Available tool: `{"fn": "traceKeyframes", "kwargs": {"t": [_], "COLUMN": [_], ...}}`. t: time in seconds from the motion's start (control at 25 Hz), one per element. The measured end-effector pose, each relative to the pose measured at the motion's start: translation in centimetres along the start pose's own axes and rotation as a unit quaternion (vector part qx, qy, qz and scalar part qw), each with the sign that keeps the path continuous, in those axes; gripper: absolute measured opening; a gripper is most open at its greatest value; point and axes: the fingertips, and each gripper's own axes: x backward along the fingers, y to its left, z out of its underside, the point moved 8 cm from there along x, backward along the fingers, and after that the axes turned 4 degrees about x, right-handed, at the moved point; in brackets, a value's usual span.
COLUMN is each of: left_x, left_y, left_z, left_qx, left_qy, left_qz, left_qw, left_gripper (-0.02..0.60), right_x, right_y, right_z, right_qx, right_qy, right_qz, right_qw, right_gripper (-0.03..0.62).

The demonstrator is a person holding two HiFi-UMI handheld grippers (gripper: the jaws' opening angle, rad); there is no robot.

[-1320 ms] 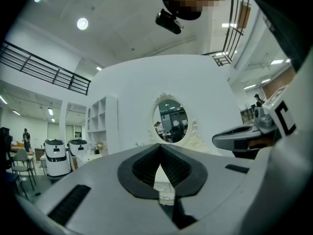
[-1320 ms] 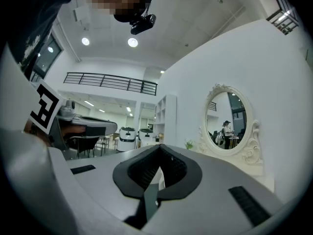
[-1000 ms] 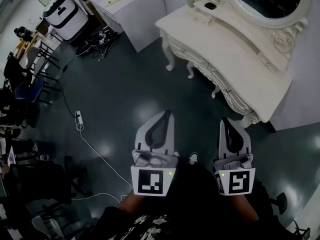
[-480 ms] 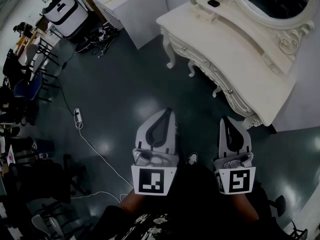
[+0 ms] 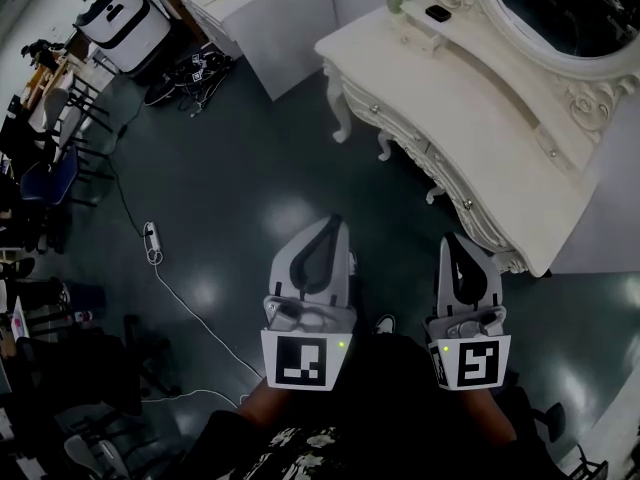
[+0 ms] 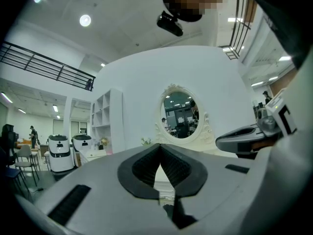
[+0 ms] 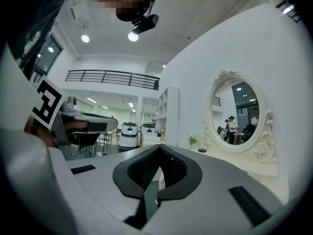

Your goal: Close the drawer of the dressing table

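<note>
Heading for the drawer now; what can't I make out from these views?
Whether any drawer stands open: head view, dressing table fronts too small and steep.
Table front: both gripper views, behind the left gripper and right gripper.
Mirror top: head view, cut by edge.

Right gripper (image 7: 159,150): jaws closed, tips touching.
Dressing table (image 7: 259,166) with oval mirror (image 7: 237,114) stands ahead to the right, well apart.

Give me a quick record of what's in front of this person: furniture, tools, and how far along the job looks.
Furniture: white dressing table with oval mirror, ahead to the right
Left gripper: jaws together, nothing held
Right gripper: jaws together, nothing held
Contact: neither gripper touches the table
Floor: power strip, off to the left
</note>
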Motion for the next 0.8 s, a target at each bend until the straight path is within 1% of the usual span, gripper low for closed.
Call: {"fn": "traceKeyframes", "kwargs": {"t": [0.12,0.28,0.44,0.6,0.8], "left_x": [-1.5,-3.9,-5.9,-7.7,-9.7], "left_y": [1.1,2.6,4.7,7.2,9.7], "left_z": [0.2,-0.1,-0.6,-0.5,-0.6], "left_qx": [-0.004,-0.003,-0.027,-0.021,-0.022], "left_qy": [0.004,-0.006,0.001,0.0,-0.006], "left_qz": [0.0,0.001,0.014,0.017,0.035], "left_qw": [1.0,1.0,0.9995,0.9996,0.9991], "left_gripper": [0.003,0.003,0.003,0.003,0.003], "right_x": [-2.0,-4.8,-7.8,-10.5,-13.2], "right_y": [-0.4,-1.0,-0.9,-0.6,-0.1], "right_z": [0.1,0.0,-0.5,-0.8,-1.2], "right_qx": [-0.001,0.0,-0.001,0.001,0.001], "right_qy": [0.001,0.002,0.009,0.005,0.001], "right_qz": [-0.002,0.0,0.005,0.014,0.03], "right_qw": [1.0,1.0,1.0,1.0,1.0], "right_gripper": [-0.003,-0.003,-0.003,-0.003,-0.003]}}
